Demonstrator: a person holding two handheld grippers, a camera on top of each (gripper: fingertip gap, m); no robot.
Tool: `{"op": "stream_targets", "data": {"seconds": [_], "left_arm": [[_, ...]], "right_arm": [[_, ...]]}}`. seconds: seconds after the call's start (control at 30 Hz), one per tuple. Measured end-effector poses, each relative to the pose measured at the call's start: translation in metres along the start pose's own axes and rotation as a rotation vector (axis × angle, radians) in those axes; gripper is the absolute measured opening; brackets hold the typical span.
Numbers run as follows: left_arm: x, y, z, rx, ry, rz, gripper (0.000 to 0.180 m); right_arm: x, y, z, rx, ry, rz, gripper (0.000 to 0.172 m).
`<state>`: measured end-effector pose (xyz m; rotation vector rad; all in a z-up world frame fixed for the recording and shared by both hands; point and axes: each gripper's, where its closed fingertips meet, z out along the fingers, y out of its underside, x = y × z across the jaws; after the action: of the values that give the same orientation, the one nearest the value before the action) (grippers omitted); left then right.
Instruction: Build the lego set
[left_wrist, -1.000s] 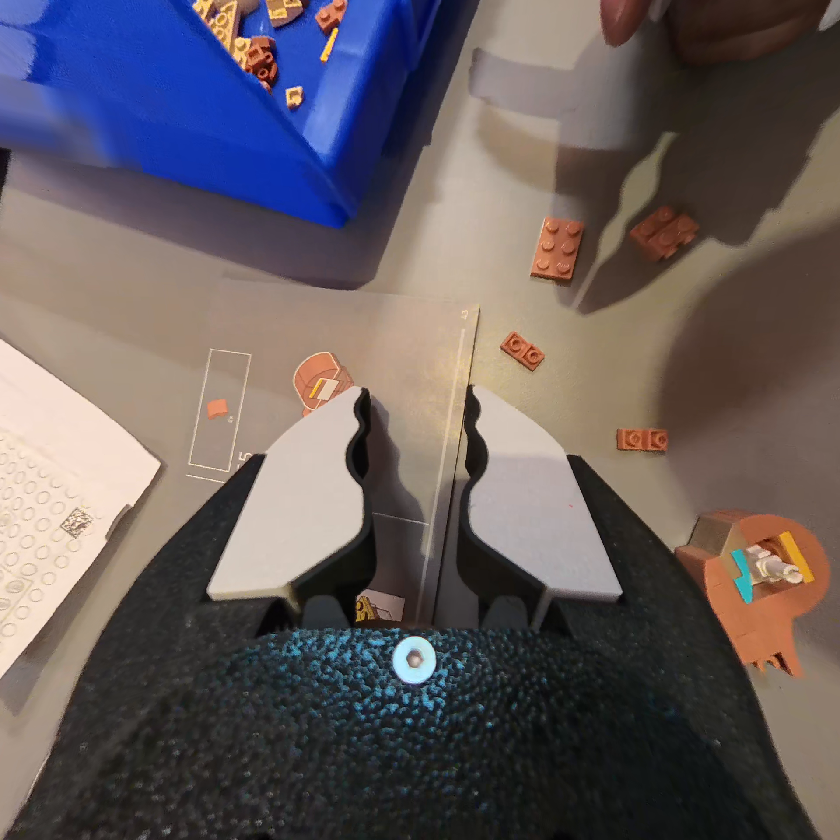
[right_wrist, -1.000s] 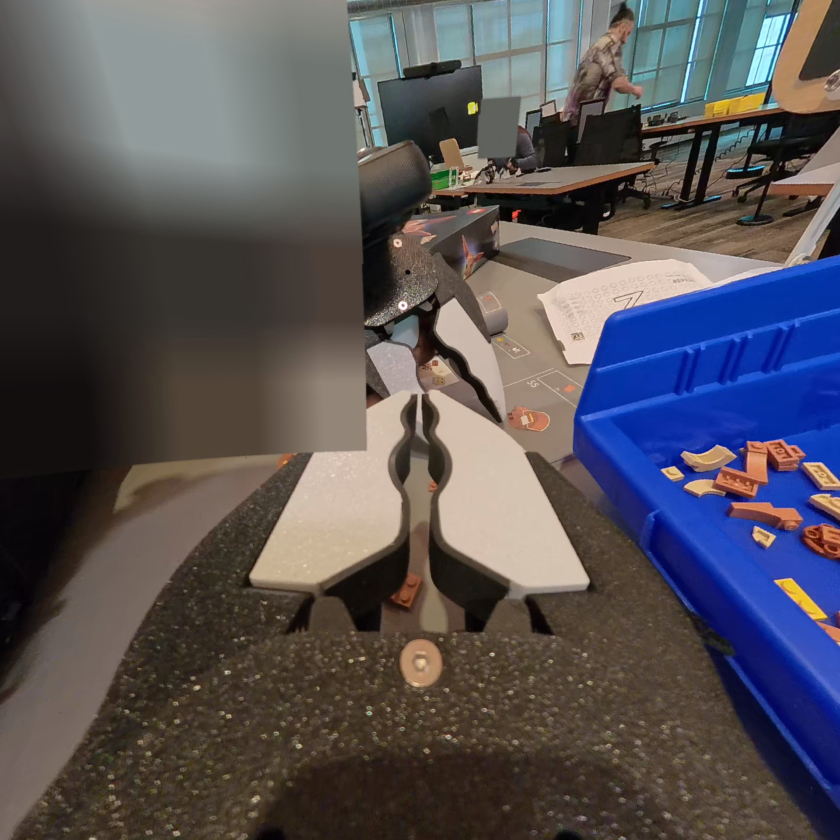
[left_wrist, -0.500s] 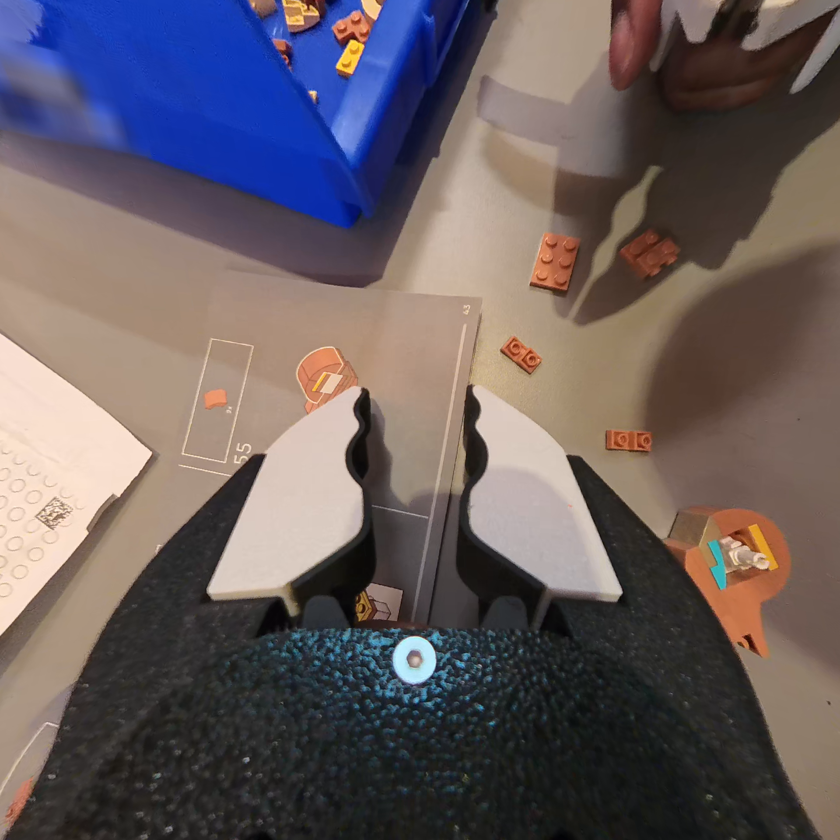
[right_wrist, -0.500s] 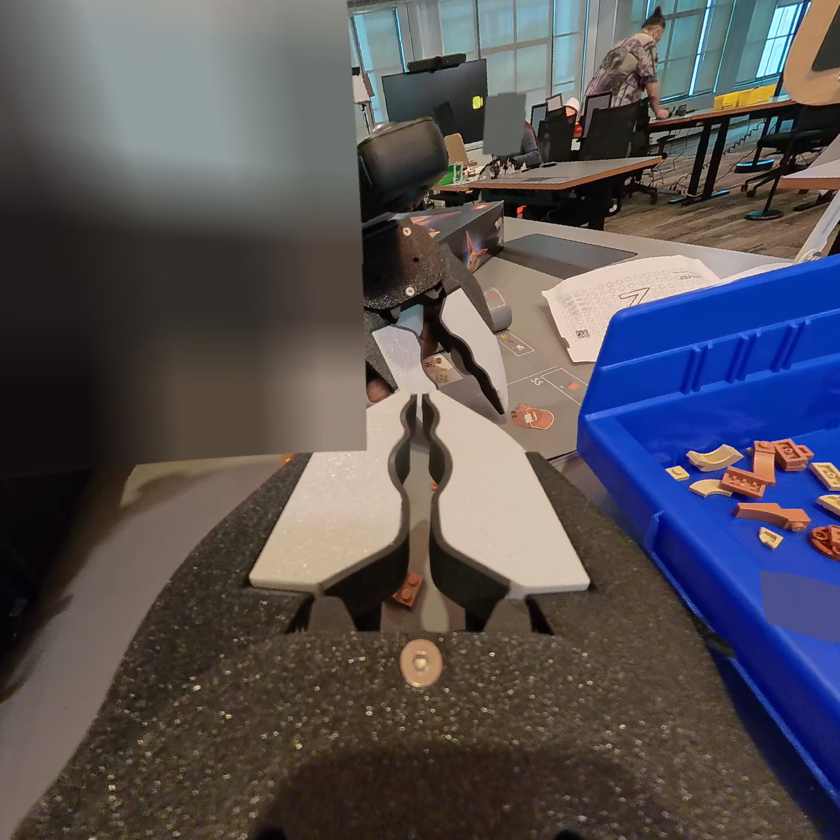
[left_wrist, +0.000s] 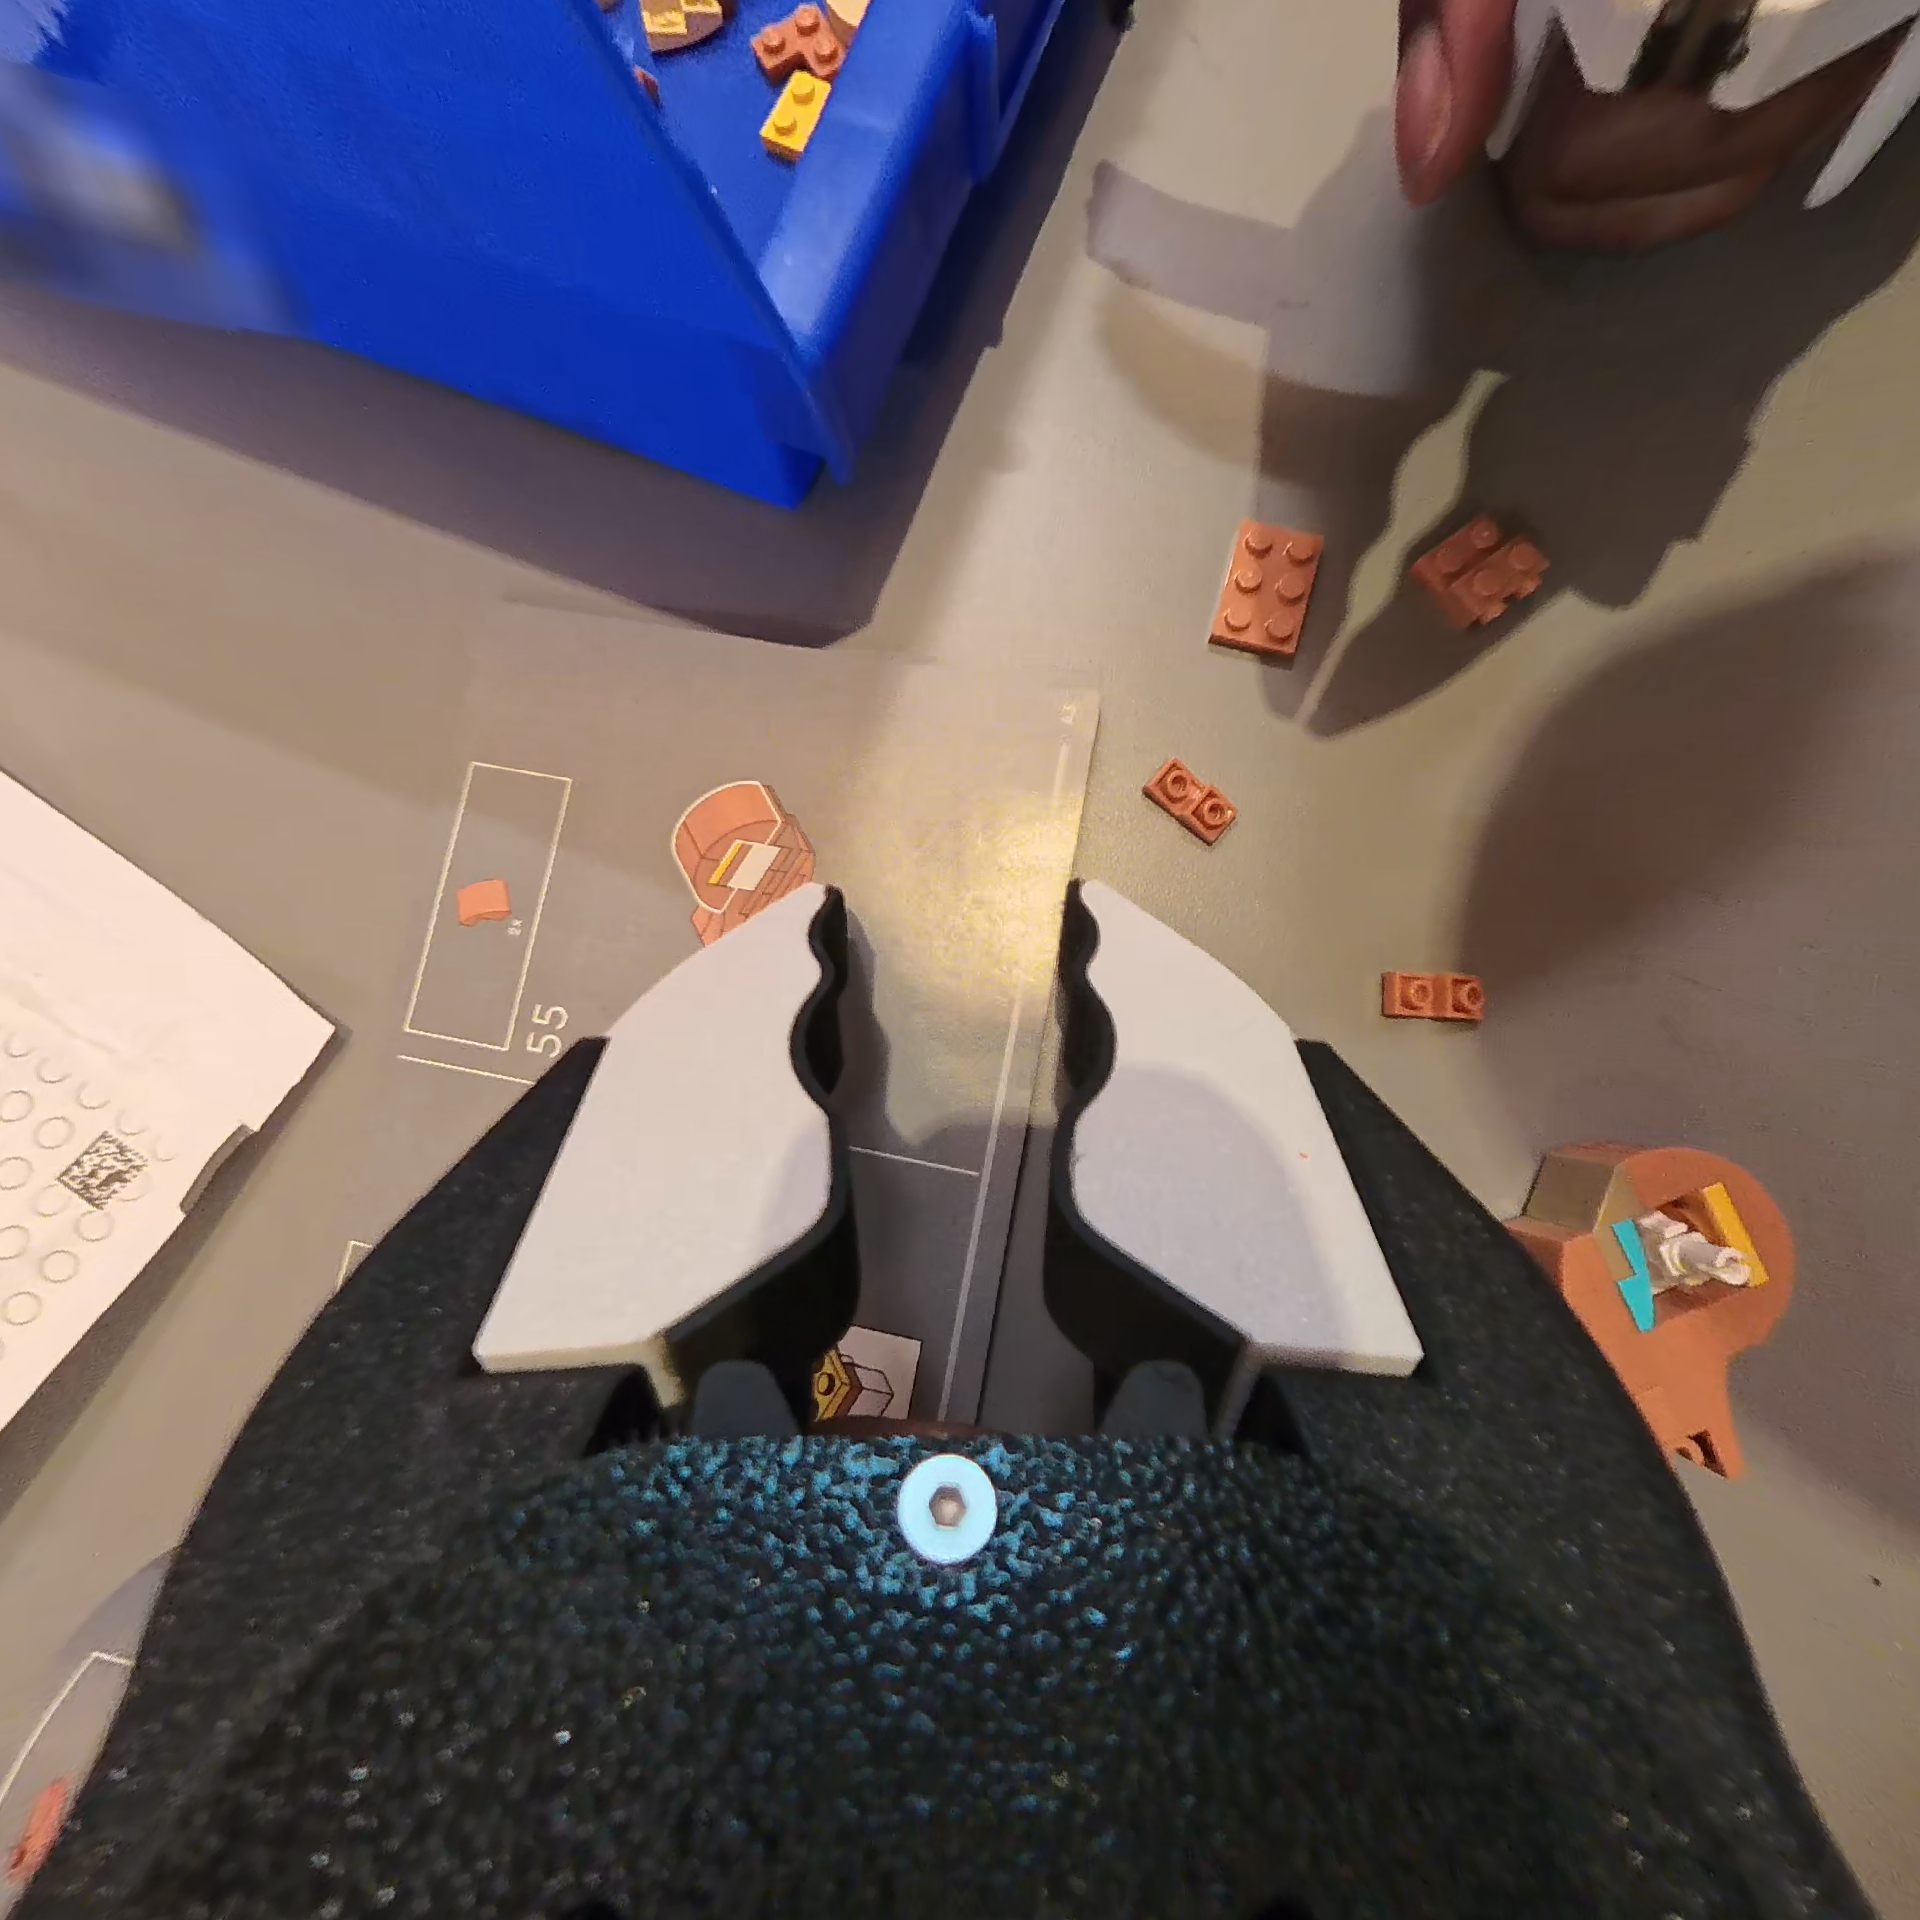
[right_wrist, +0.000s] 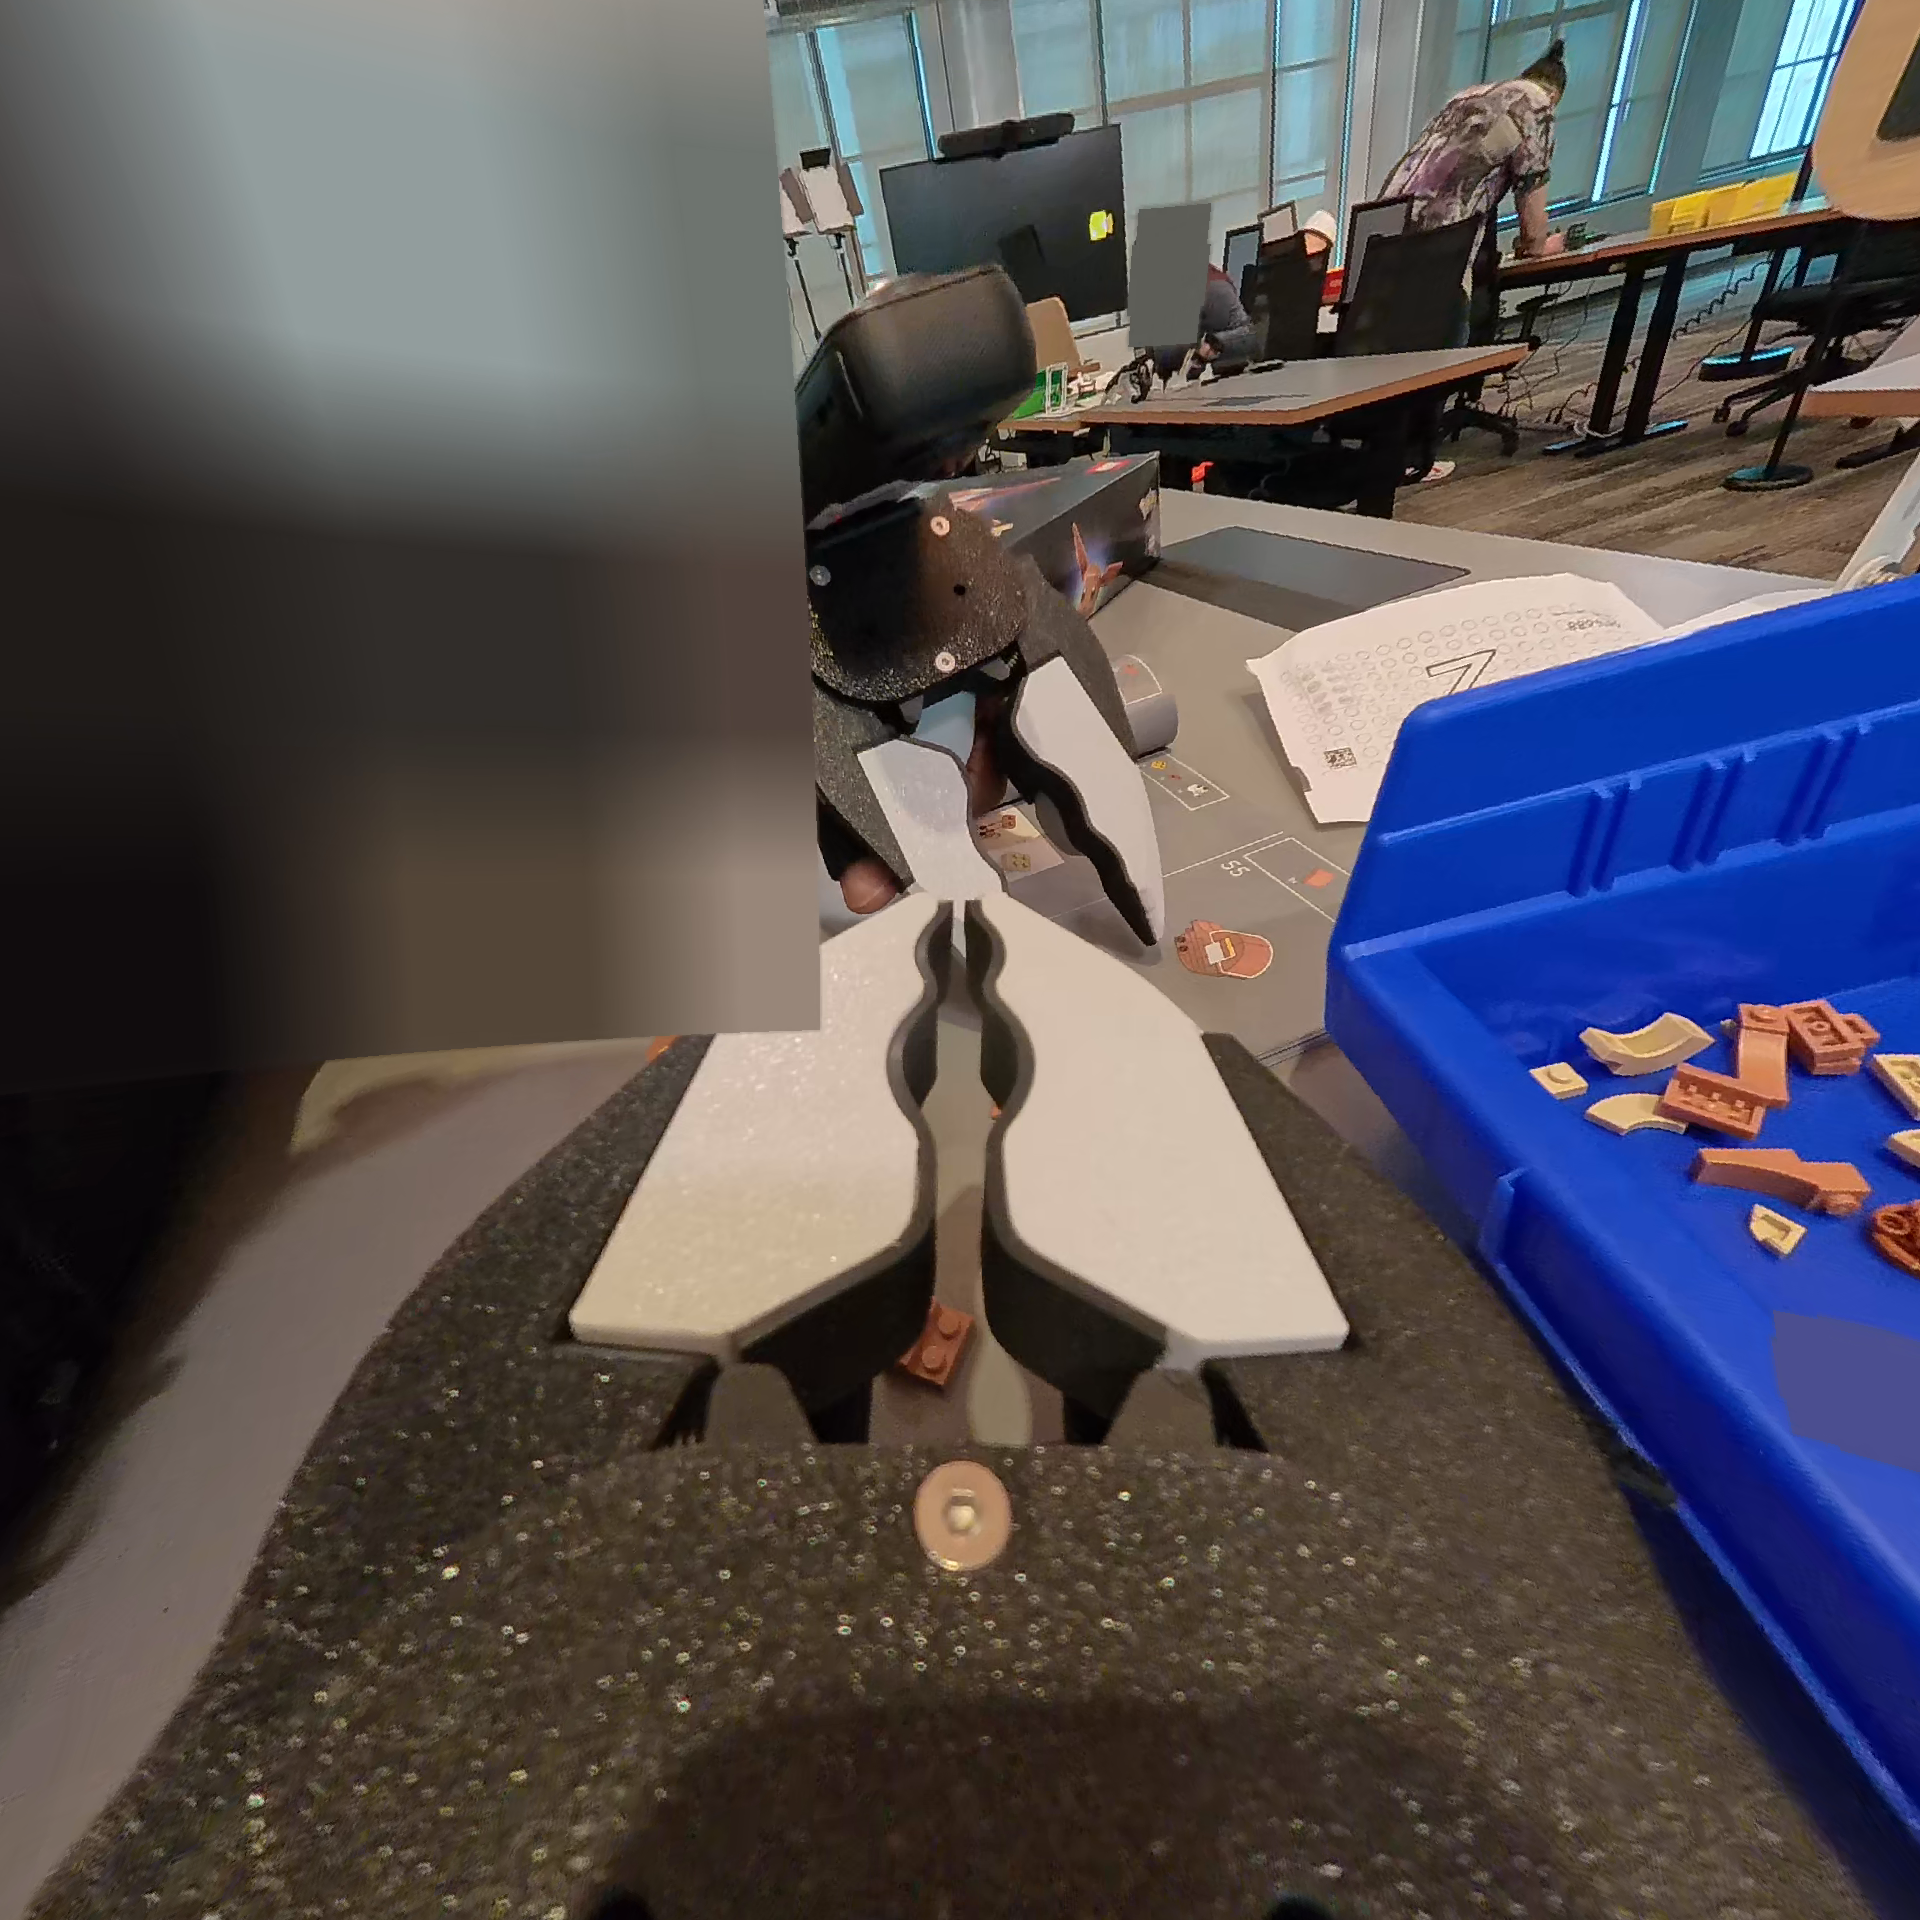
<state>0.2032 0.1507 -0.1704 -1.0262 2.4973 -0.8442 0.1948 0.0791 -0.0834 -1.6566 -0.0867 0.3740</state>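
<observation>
Left wrist view: the left gripper (left_wrist: 951, 914) hangs over an open instruction booklet (left_wrist: 665, 748) on a grey table (left_wrist: 1195, 436), its fingers (left_wrist: 748, 997) set wide apart with nothing between them but the page. To the right of the booklet's edge lie four loose reddish-brown bricks: a flat plate with six studs (left_wrist: 1265, 603), its long side running away from the camera; a chunkier stacked piece (left_wrist: 1480, 569) just beside it; a two-stud plate (left_wrist: 1191, 799) lying on a slant; and another two-stud plate (left_wrist: 1432, 996) lying straight across. Near the right finger sits a partly built brown model (left_wrist: 1652, 1278) with teal and yellow bits on top. A blue bin (left_wrist: 499, 239) holding small bricks stands at the upper left, a white printed sheet (left_wrist: 114, 1122) at the left edge. A hand (left_wrist: 1538, 114) shows at the top right.

Right wrist view: the right gripper (right_wrist: 958, 912) has its tips almost together, only a thin slit between them, and nothing caught there. One small brown brick (right_wrist: 940, 1345) lies on the table below the fingers. The left gripper (right_wrist: 1039, 831) hovers over the booklet beyond. The blue bin (right_wrist: 1558, 914) sits to the right. Behind is an open office with desks (right_wrist: 1299, 384), a dark screen (right_wrist: 1003, 213), large windows and one person standing (right_wrist: 1481, 156).
</observation>
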Motion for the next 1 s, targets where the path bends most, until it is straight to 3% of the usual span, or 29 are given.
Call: {"op": "stream_targets", "data": {"seconds": [1.0], "left_arm": [[0.0003,0.0030,0.0026,-0.021,-0.007,0.008,0.038]], "right_arm": [[-0.0003,-0.0002,0.0003,0.001,-0.003,0.002,0.002]]}}
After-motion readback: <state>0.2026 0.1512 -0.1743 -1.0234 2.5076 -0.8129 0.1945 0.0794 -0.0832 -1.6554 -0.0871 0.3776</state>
